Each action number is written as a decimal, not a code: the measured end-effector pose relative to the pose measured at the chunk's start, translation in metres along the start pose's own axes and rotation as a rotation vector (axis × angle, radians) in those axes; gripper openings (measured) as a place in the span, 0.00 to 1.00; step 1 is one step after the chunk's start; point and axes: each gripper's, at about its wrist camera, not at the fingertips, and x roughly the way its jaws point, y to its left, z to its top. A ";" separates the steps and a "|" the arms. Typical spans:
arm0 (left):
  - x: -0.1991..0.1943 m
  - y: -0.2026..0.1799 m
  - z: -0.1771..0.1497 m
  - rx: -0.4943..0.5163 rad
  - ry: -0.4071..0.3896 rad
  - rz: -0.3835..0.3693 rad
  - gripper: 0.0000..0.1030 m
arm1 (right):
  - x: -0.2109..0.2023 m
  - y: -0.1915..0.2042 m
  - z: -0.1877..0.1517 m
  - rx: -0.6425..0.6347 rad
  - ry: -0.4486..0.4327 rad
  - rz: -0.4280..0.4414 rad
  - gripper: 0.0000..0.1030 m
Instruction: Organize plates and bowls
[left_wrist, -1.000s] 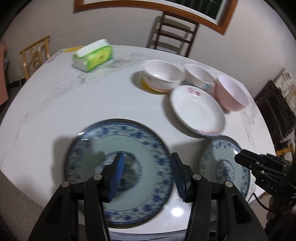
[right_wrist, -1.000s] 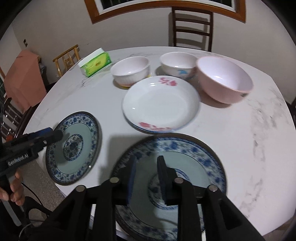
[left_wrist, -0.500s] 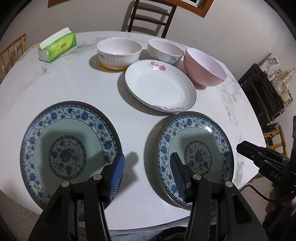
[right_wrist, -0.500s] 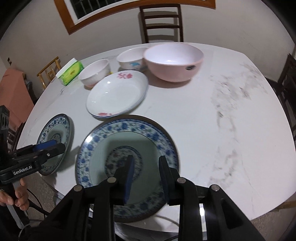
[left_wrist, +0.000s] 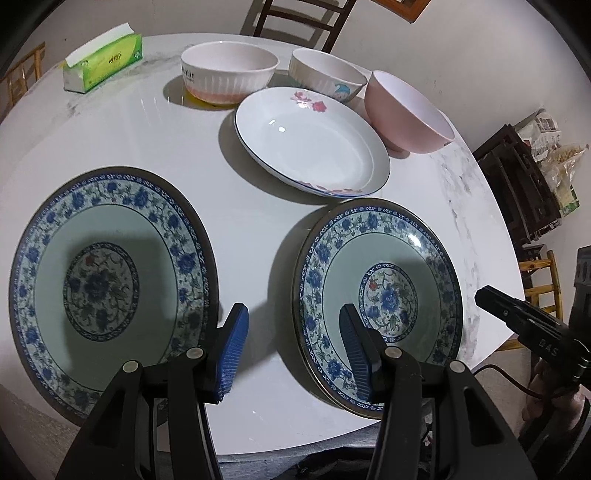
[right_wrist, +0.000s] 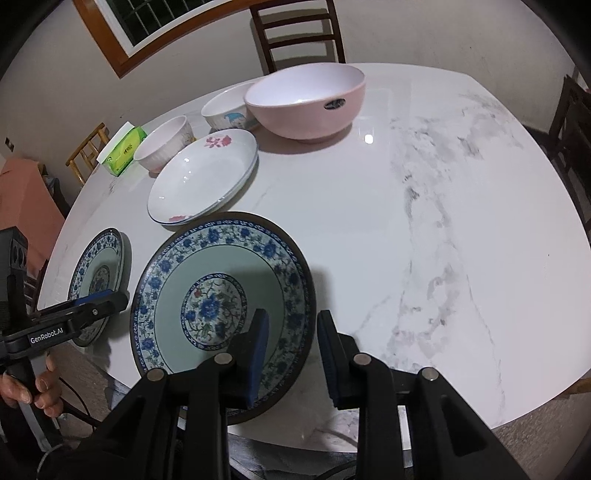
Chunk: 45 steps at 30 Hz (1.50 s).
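Observation:
Two blue-and-white patterned plates lie flat near the table's front edge, the left plate (left_wrist: 107, 288) (right_wrist: 98, 273) and the right plate (left_wrist: 380, 299) (right_wrist: 221, 302). My left gripper (left_wrist: 293, 350) (right_wrist: 92, 306) hovers open over the gap between them, its right finger above the right plate's left rim, holding nothing. My right gripper (right_wrist: 293, 354) (left_wrist: 517, 321) stands open with a narrow gap. In its own view it straddles the right plate's right rim, and contact is unclear. Behind sit a white flowered plate (left_wrist: 310, 144) (right_wrist: 203, 177), a ribbed bowl (left_wrist: 229, 72), a dolphin bowl (left_wrist: 325, 75) and a pink bowl (left_wrist: 406, 114) (right_wrist: 306, 103).
A green tissue pack (left_wrist: 103, 62) (right_wrist: 123, 151) lies at the table's back left. The white marble table (right_wrist: 443, 221) is bare on its right side. Wooden chairs (right_wrist: 299, 33) stand behind the table. A person's hand (right_wrist: 33, 384) holds the left gripper's handle.
The left gripper shifted right, from above the left blue plate to the gap between the two. The right gripper shifted right, from the right plate's centre to its right rim. Neither jaw gap changed.

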 end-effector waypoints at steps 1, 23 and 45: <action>0.001 0.000 0.000 -0.001 0.005 -0.002 0.46 | 0.001 -0.001 0.000 0.005 0.005 0.005 0.27; 0.022 0.001 0.001 -0.014 0.046 -0.080 0.46 | 0.026 -0.023 0.000 0.032 0.053 0.098 0.27; 0.038 -0.004 0.004 0.003 0.080 -0.109 0.33 | 0.039 -0.033 0.000 0.046 0.060 0.157 0.27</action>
